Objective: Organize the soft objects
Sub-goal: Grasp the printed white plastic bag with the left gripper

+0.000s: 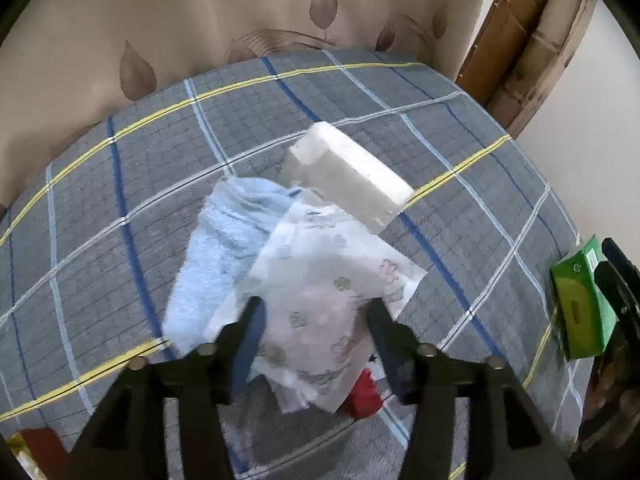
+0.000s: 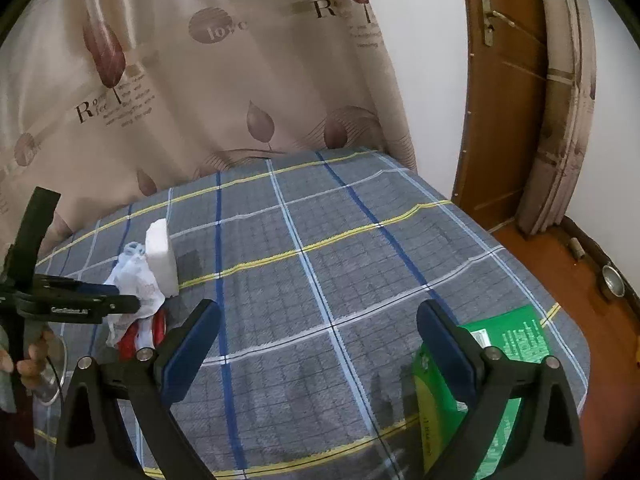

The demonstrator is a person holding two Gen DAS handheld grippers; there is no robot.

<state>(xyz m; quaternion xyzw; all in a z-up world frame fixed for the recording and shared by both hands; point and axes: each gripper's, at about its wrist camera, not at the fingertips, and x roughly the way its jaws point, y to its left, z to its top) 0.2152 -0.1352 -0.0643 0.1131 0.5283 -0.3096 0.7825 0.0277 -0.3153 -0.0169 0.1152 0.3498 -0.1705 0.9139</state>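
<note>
Left tongs (image 1: 316, 316) spread wide over the printed cloth (image 1: 336, 276), gripping nothing; blue towel (image 1: 224, 248) beside it and white block (image 1: 352, 176) behind, all on the bed (image 1: 120, 184). Right tongs (image 2: 320, 320) gape empty; only this view shows the door (image 2: 500, 100), green box (image 2: 508, 344) alongside.

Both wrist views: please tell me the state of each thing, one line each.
Left gripper: open, above the printed cloth.
Right gripper: open, holds nothing.
Printed cloth: crumpled, lies partly over the blue towel.
Blue towel: bunched up on the bed.
White block: lies flat beside the cloths.
Green box: closed, near the bed's edge.
Red thing: mostly hidden under the cloth.
Door: shut.
</note>
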